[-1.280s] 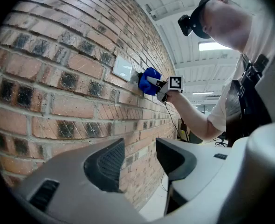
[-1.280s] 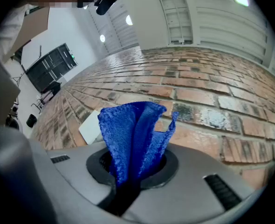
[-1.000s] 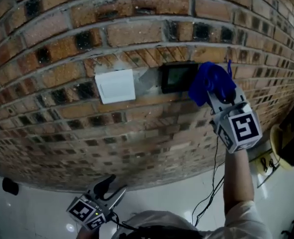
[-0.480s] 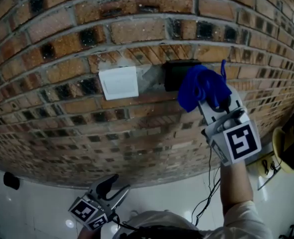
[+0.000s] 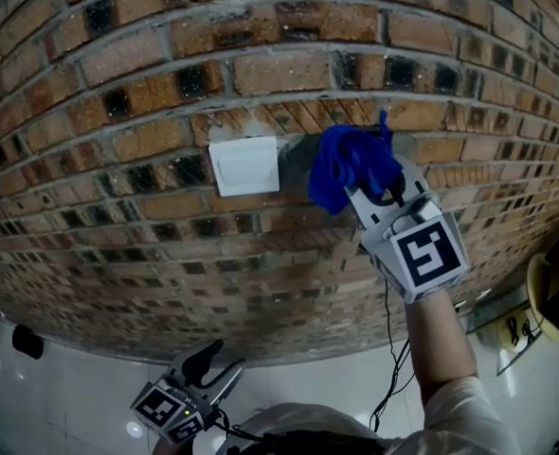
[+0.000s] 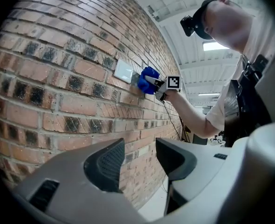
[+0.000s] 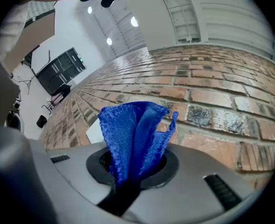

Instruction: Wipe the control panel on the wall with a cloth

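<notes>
Right fingers (image 7: 174,164) clamp cloth (image 5: 351,169) | cloth on wall (image 5: 118,235) | white plate (image 5: 245,166) beside

My head view is dim; the brick wall (image 5: 118,140) bows hard under the lens. Both gripper views are round with black corners. Ceiling lamps (image 6: 214,45) blow out white in the left gripper view, its near fingers (image 6: 105,164) soft; the cloth (image 7: 133,134) reads sharp.
</notes>
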Available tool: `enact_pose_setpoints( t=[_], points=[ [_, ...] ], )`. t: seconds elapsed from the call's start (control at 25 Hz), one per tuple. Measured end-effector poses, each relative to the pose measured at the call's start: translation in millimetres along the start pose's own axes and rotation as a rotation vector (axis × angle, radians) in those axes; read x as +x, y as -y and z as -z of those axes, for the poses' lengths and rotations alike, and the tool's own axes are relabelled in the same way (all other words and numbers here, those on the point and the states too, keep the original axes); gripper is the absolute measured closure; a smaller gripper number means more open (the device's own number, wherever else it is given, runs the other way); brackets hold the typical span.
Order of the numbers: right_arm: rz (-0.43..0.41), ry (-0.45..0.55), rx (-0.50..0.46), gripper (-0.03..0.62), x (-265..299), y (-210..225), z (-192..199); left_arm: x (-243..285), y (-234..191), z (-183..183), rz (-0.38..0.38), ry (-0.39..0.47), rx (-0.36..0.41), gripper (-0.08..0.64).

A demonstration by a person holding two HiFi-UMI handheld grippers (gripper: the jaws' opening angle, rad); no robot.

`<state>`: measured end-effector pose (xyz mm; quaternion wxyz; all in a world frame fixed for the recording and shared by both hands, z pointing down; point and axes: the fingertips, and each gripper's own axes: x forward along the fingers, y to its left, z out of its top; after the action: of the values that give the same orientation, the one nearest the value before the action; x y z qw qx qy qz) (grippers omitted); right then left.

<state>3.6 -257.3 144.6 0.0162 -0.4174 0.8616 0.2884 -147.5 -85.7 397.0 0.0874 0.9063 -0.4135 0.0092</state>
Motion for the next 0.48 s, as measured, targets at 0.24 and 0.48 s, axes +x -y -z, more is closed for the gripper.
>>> enact_pose_setpoints(
  t=[0.24,0.48],
  points=[
    [0.090,-0.032,-0.049,0.500,-36.5,60.1,17.8,13.4,6.0,-1.5,0.021,-0.004,0.009,0.354],
    [0.197,-0.114,-0.041,0.502,-65.4,109.3,52.2,23.2,14.1,4.2,0.048,-0.031,0.017,0.354]
  ],
)
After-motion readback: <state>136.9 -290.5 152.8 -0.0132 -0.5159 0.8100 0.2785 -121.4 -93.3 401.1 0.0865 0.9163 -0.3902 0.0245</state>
